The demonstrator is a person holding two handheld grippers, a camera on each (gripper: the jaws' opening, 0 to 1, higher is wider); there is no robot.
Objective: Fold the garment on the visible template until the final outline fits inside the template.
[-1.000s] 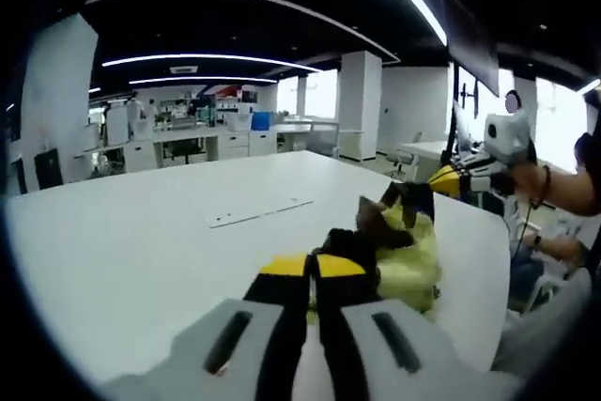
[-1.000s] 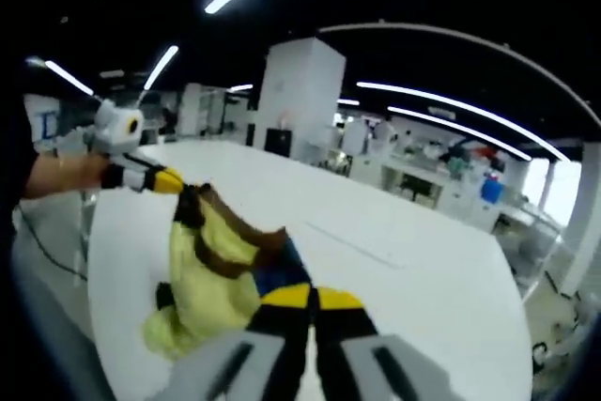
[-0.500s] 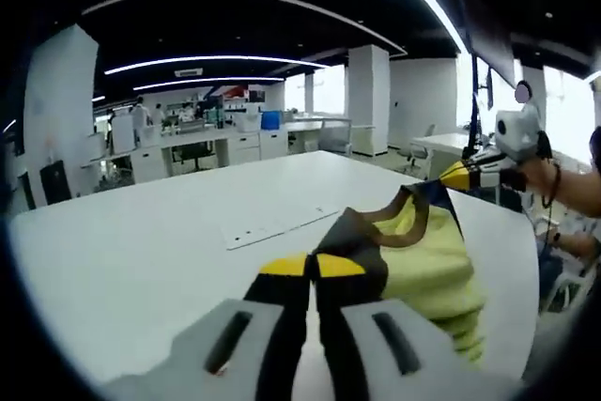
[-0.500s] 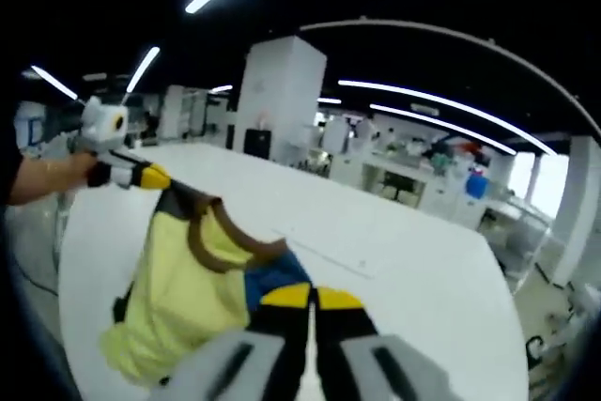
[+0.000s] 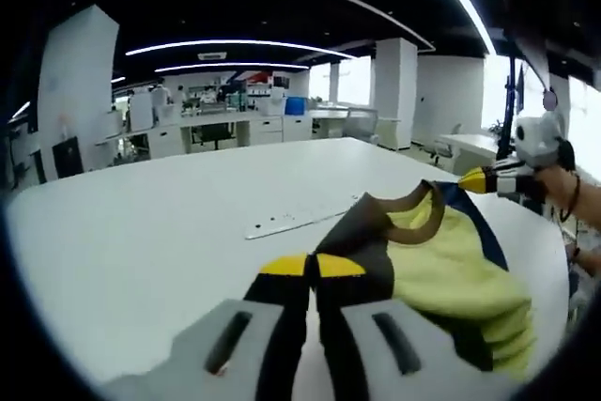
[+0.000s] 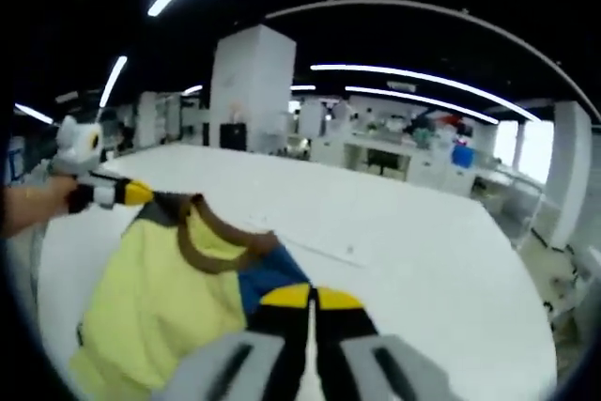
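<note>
A yellow garment with a brown collar, one dark brown shoulder and one blue shoulder hangs stretched between my two grippers above the white table. My left gripper is shut on the brown shoulder. My right gripper, held by a hand, grips the blue shoulder at the far right. In the right gripper view my right gripper is shut on the blue shoulder. There the garment spreads leftward to my left gripper. The flat white template lies on the table behind the garment, its edge faint.
The table's rounded edge runs close behind the hanging garment. Beyond the table stand office desks, a white pillar and another pillar. A person's hand holds the right gripper.
The garment was bunched on the table a second ago. It now hangs spread and taut between the grippers, which have drawn apart while keeping their hold.
</note>
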